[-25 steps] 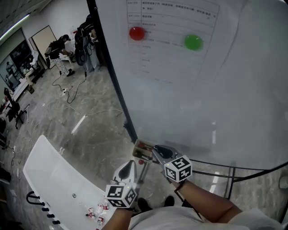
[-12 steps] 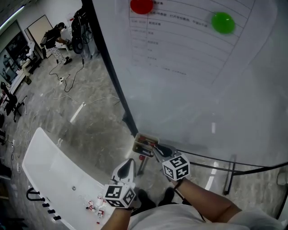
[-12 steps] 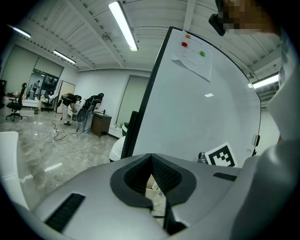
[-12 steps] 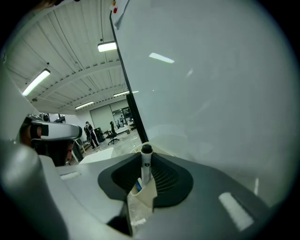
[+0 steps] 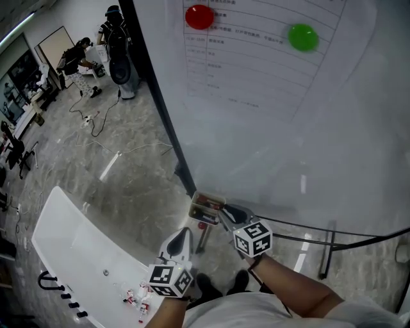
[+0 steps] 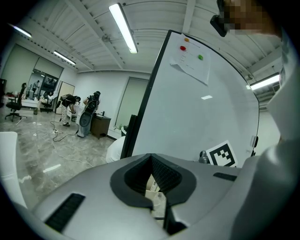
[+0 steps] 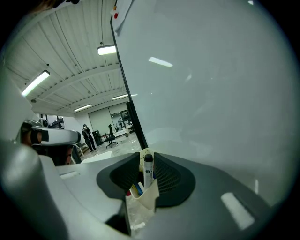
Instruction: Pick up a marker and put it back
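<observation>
A white marker with a black cap [image 7: 148,170] stands upright in the beige pen holder [image 7: 143,200] fixed at the whiteboard's lower left corner [image 5: 206,206]. My right gripper [image 7: 147,174] straddles it; its jaws are opening, with the marker between them and a gap showing at its left side. Other coloured markers sit lower in the holder. In the head view the right gripper [image 5: 221,215] reaches the holder from the right. My left gripper [image 5: 181,237] hangs just below it, slightly open with nothing between its jaws; the holder [image 6: 157,197] shows through the gap of the left gripper [image 6: 153,187].
The whiteboard [image 5: 288,128] fills the right, with a printed sheet, a red magnet [image 5: 199,16] and a green magnet [image 5: 302,37]. A white table [image 5: 70,256] with small items [image 5: 138,300] lies at lower left. People stand far off at upper left.
The head view has tipped down a little, so the magnets sit higher in frame. Both grippers stay in nearly the same place by the holder.
</observation>
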`<action>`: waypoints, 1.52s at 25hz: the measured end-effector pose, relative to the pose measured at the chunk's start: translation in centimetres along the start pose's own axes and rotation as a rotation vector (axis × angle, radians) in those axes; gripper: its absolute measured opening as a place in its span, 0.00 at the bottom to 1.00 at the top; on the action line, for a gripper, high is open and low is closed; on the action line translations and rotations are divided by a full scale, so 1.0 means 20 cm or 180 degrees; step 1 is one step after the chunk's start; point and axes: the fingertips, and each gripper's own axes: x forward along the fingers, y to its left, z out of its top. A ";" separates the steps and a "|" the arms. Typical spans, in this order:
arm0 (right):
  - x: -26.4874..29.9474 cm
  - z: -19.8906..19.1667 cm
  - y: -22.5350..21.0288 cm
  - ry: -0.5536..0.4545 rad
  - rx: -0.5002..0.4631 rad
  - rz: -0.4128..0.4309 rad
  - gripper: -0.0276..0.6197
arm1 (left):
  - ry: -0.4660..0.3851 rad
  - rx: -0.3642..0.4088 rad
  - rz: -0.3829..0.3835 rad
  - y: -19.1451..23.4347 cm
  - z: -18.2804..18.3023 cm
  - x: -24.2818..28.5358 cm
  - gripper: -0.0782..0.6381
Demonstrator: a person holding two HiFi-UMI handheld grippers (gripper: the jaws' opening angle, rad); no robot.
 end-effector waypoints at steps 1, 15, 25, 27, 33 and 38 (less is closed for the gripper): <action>-0.02 0.02 0.01 -0.0031 -0.0010 -0.0007 0.18 | -0.0014 0.0007 -0.0012 -0.01 0.01 -0.01 0.11; -0.44 0.45 0.26 -0.0657 -0.0575 0.0093 0.09 | -0.0256 0.0290 -0.0245 -0.30 0.21 0.00 0.11; -0.63 0.62 0.39 -0.0806 -0.0702 0.0257 0.05 | -0.0459 0.0429 -0.0303 -0.47 0.40 0.03 0.12; -0.63 0.63 0.39 -0.0790 -0.0708 0.0268 0.05 | -0.0460 0.0431 -0.0312 -0.49 0.41 0.04 0.11; -0.65 0.65 0.39 -0.0790 -0.0735 0.0252 0.05 | -0.0453 0.0457 -0.0327 -0.53 0.41 0.04 0.11; -0.66 0.65 0.36 -0.0784 -0.0694 0.0220 0.05 | -0.0436 0.0474 -0.0335 -0.55 0.40 0.05 0.12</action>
